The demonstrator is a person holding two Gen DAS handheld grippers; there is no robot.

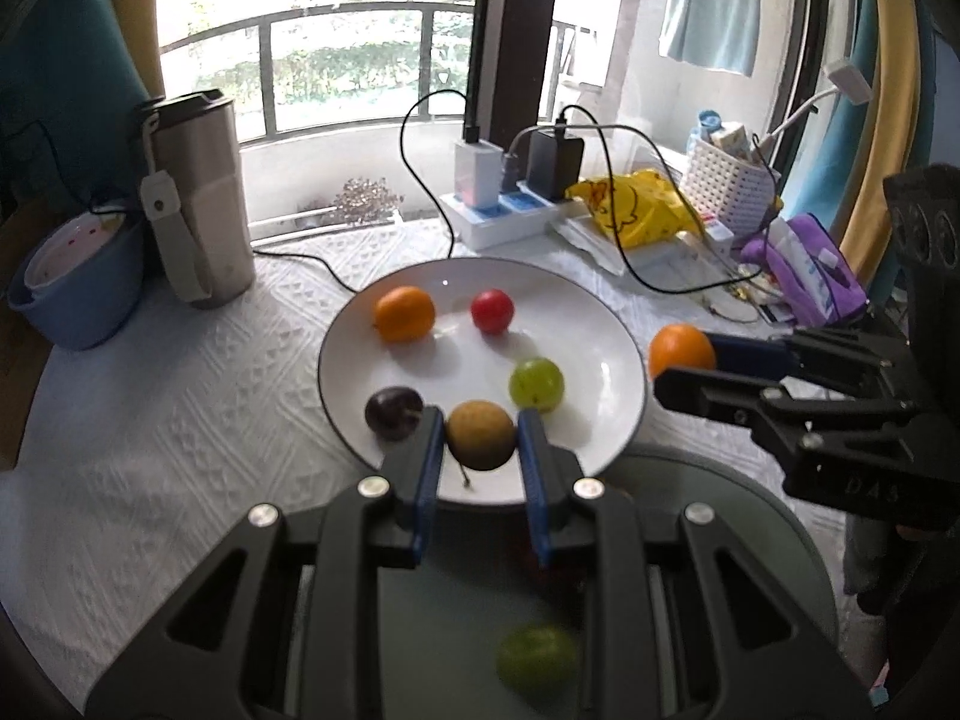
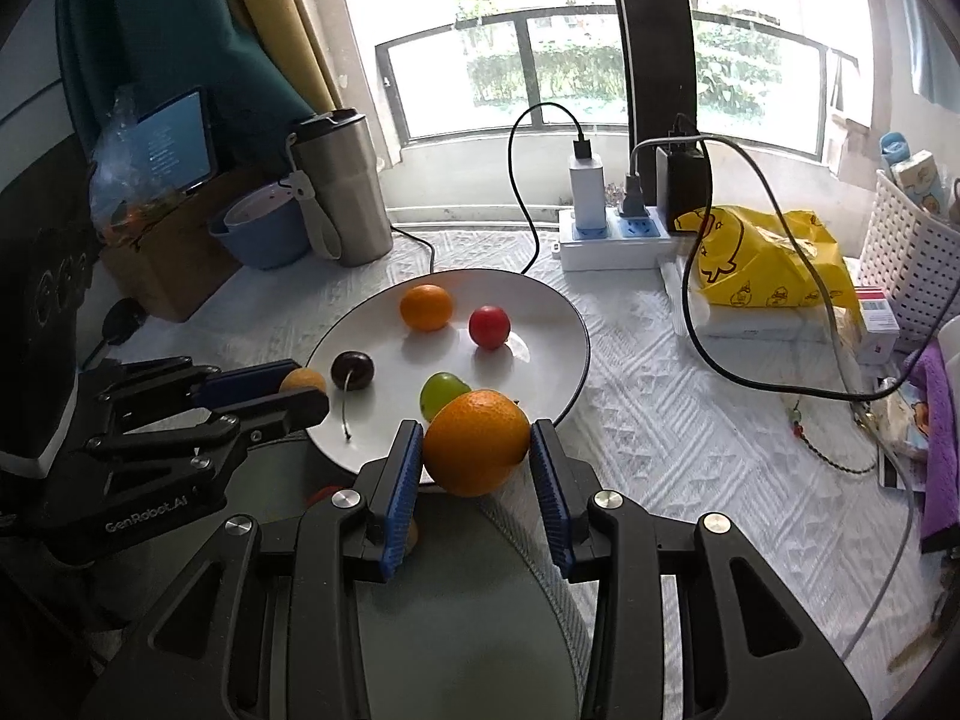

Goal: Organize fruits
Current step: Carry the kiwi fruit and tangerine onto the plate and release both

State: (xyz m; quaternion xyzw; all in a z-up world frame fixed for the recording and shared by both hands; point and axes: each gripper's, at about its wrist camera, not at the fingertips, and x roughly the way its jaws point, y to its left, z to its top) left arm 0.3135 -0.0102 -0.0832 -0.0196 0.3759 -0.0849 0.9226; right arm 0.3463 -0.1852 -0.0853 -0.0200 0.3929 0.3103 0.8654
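A white plate (image 1: pixel 588 330) holds an orange (image 1: pixel 404 314), a red fruit (image 1: pixel 492 311), a green grape (image 1: pixel 536 384) and a dark cherry (image 1: pixel 393 413). My left gripper (image 1: pixel 480 438) is shut on a brown round fruit (image 1: pixel 481 435) over the plate's near rim. My right gripper (image 2: pixel 474 444) is shut on an orange (image 2: pixel 476 443) just above the plate's near edge (image 2: pixel 564 324). In the left wrist view it holds that orange (image 1: pixel 681 351) at the plate's right side. A green-grey bowl (image 1: pixel 750 510) lies below both grippers with a green fruit (image 1: pixel 537 657) in it.
A steel tumbler (image 1: pixel 201 198) and blue bowl (image 1: pixel 78 288) stand at back left. A power strip (image 1: pixel 510 210) with chargers and black cables, a yellow bag (image 1: pixel 636 210), a white basket (image 1: pixel 729 186) and a purple pouch (image 1: pixel 804 270) crowd the back right.
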